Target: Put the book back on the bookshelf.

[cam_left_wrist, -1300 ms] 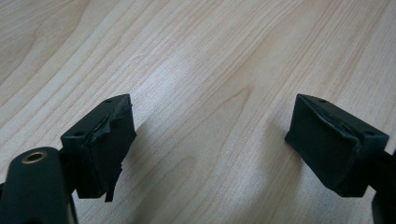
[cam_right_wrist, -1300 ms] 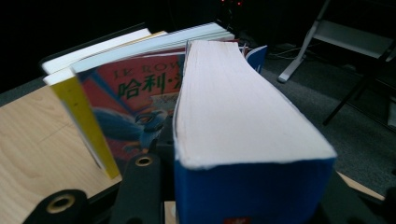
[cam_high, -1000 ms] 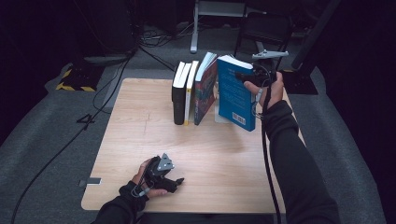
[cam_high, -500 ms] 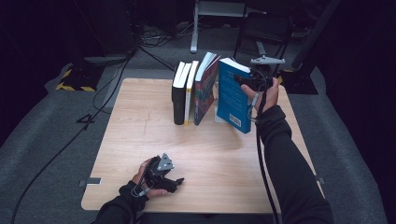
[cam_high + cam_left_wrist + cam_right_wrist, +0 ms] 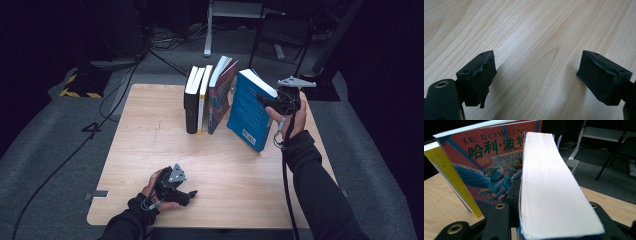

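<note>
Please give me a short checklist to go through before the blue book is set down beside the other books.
1. Right gripper clamps the blue book: ok.
2. Blue book upright: not ok, tilted.
3. Blue book's lower edge on the table: cannot tell.
4. Gap beside the red-covered book: ok, open.
5. Row of books stands: ok, red-covered book leans on the yellow-spined one.
6. Left gripper out of the way: ok, open, near edge.

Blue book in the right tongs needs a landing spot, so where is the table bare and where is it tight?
Bare wood lies left of the black book, and across the middle between the upright books and the left tongs. Tight: the gap between the tilted colourful book and the blue book.
</note>
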Tool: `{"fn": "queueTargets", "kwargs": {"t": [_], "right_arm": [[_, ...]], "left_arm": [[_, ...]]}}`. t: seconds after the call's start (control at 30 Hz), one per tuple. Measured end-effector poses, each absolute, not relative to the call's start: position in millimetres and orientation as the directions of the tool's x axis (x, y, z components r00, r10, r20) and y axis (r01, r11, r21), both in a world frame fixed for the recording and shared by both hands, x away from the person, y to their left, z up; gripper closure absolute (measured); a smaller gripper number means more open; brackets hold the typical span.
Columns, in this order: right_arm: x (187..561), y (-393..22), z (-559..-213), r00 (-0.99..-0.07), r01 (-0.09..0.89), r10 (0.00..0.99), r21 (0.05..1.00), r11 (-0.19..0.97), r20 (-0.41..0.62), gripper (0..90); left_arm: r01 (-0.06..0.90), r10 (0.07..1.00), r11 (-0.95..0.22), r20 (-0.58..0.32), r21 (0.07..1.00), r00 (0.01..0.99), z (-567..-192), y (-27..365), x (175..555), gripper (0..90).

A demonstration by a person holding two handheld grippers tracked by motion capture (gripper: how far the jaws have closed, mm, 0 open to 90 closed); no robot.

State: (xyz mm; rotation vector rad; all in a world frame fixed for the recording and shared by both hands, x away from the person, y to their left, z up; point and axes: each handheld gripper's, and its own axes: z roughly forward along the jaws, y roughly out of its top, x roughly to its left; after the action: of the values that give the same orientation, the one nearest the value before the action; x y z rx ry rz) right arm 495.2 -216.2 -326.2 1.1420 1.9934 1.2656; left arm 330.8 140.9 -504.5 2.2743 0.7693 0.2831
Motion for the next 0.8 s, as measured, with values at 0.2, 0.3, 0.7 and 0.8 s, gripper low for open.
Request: {"fn": "queueTargets", "kwargs": {"t": [0.2, 0.3, 0.7, 0.8], "right_arm": [[485, -224, -330, -0.500, 0.370, 0.866, 0.907, 0.201, 0.012, 58.9], [479, -226, -333, -0.476, 0.351, 0.880, 0.916, 0.193, -0.003, 58.9], [455, -228, -345, -0.448, 0.299, 0.892, 0.931, 0.208, -0.055, 56.7], [454, -230, -348, -0.457, 0.300, 0.889, 0.933, 0.197, -0.041, 55.7]], "left_arm": [[0.446, 0.601, -0.573, -0.017, 0.688, 0.799, -504, 141, 331, 14.8], [0.445, 0.601, -0.573, -0.016, 0.688, 0.799, -504, 141, 331, 15.0], [0.445, 0.601, -0.573, -0.016, 0.689, 0.799, -505, 141, 331, 15.1], [0.445, 0.601, -0.573, -0.016, 0.688, 0.799, -504, 141, 331, 15.1]]}}
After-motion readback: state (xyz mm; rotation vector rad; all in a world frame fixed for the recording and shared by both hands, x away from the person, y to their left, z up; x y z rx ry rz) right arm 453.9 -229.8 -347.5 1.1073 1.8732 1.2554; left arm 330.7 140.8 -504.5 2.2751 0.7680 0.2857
